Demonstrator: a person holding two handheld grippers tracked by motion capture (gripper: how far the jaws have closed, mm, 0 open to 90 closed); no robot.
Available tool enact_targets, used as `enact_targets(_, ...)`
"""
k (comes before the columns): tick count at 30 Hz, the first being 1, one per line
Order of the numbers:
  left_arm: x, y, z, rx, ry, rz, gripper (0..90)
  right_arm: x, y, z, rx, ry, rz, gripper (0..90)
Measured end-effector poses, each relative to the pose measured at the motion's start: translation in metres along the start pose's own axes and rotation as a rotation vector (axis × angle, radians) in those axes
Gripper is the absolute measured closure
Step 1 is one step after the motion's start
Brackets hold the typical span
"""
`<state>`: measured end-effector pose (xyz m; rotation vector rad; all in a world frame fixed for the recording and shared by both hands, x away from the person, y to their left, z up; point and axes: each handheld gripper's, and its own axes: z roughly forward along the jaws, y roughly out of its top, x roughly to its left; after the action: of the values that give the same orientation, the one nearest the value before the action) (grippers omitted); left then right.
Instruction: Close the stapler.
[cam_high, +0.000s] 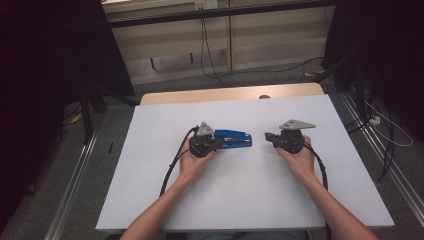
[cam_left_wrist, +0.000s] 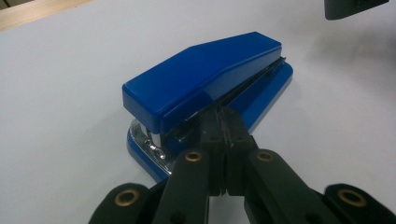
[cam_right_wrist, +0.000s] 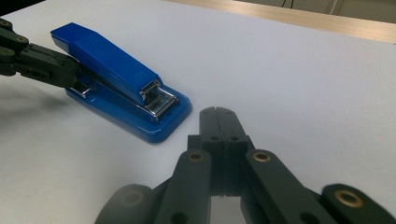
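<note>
A blue stapler (cam_high: 235, 138) lies flat near the middle of the white tabletop (cam_high: 240, 200). My left gripper (cam_high: 219, 143) is shut with nothing between its jaws. In the left gripper view its closed tips (cam_left_wrist: 223, 115) rest against the side of the stapler (cam_left_wrist: 205, 79), at the gap between the top arm and the base. My right gripper (cam_high: 268, 136) is shut too, and it points left at the stapler's metal mouth from a short way off. The right gripper view has its closed jaws (cam_right_wrist: 218, 114) just right of the stapler (cam_right_wrist: 116, 74), and the left gripper (cam_right_wrist: 56, 65) at the far end.
A strip of wooden table (cam_high: 225, 94) runs behind the white top. A black cable (cam_high: 172, 167) trails from the left gripper toward the front edge, and another (cam_high: 320, 167) from the right. Dark stands (cam_high: 87, 110) and floor cables (cam_high: 385, 135) flank the table.
</note>
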<state>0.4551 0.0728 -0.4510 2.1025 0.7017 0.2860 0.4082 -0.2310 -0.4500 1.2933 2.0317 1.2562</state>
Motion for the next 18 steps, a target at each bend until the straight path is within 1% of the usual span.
enact_targets(3,-0.001,0.000,-0.001,-0.005,-0.002,-0.007,88.2,0.000,0.000,-0.001,-0.007,0.004,-0.002,90.0)
enact_targets(5,-0.002,0.001,-0.002,-0.010,-0.011,-0.020,87.8,0.000,0.000,-0.003,-0.013,0.005,-0.001,90.0)
enact_targets(6,-0.001,0.002,-0.002,-0.008,-0.008,-0.012,87.8,0.000,0.000,-0.003,-0.018,0.010,0.001,90.0)
enact_targets(9,-0.002,0.001,-0.005,-0.007,-0.006,-0.011,87.5,0.000,0.000,-0.005,-0.023,0.012,-0.001,90.0)
enact_targets(10,-0.002,0.000,-0.006,-0.006,0.001,-0.008,87.2,0.000,0.000,-0.005,-0.023,0.015,-0.002,89.7)
enact_targets(11,-0.002,-0.001,-0.007,-0.006,-0.003,-0.017,86.8,0.000,-0.001,-0.005,-0.023,0.016,0.001,87.9)
enact_targets(14,-0.001,-0.002,-0.011,-0.007,0.007,-0.007,83.4,0.000,-0.001,-0.005,-0.025,0.018,0.003,86.7)
enact_targets(15,-0.001,-0.002,-0.012,-0.008,0.005,-0.014,83.4,0.001,-0.001,-0.006,-0.029,0.018,0.008,86.0)
enact_targets(16,-0.001,-0.002,-0.013,-0.013,0.005,-0.008,83.4,0.001,-0.001,-0.006,-0.029,0.020,0.009,85.8)
enact_targets(18,-0.001,-0.002,-0.016,-0.018,0.002,-0.019,82.1,0.001,-0.001,-0.007,-0.034,0.019,0.010,84.5)
